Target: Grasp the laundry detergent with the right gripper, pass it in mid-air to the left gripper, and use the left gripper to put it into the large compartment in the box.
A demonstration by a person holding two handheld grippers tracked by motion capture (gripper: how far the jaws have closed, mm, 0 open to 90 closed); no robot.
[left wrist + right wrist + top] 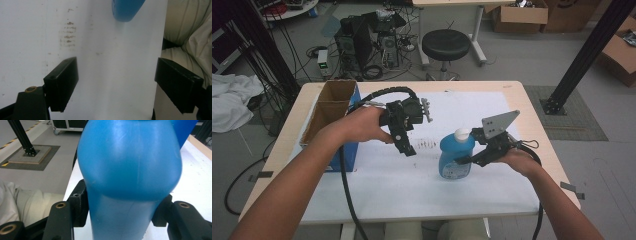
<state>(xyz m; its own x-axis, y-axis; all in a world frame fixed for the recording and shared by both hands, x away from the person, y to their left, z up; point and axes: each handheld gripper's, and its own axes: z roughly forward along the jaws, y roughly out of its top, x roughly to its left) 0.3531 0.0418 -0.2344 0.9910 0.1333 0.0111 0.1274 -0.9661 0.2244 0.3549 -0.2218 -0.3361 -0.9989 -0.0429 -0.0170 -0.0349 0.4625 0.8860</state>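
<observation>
The step in hand looked like a grasp on the blue bottle [456,159], which stood upright on the white sheet [382,180] toward the person's right, well apart from the cardboard box [332,107]. To do it well, the grip wanted to stay on the narrow waist below the bulge and be kept level, so the bottle would not tip or slide — a judgement only.

The right gripper [120,212] had its jaws closed in on the bottle from either side, pads pressed against its waist. The left gripper [409,149] hung above the sheet on the box side of the bottle, jaws spread wide and holding nothing — bare, faintly stained paper lay between them, the bottle's base just beyond.
</observation>
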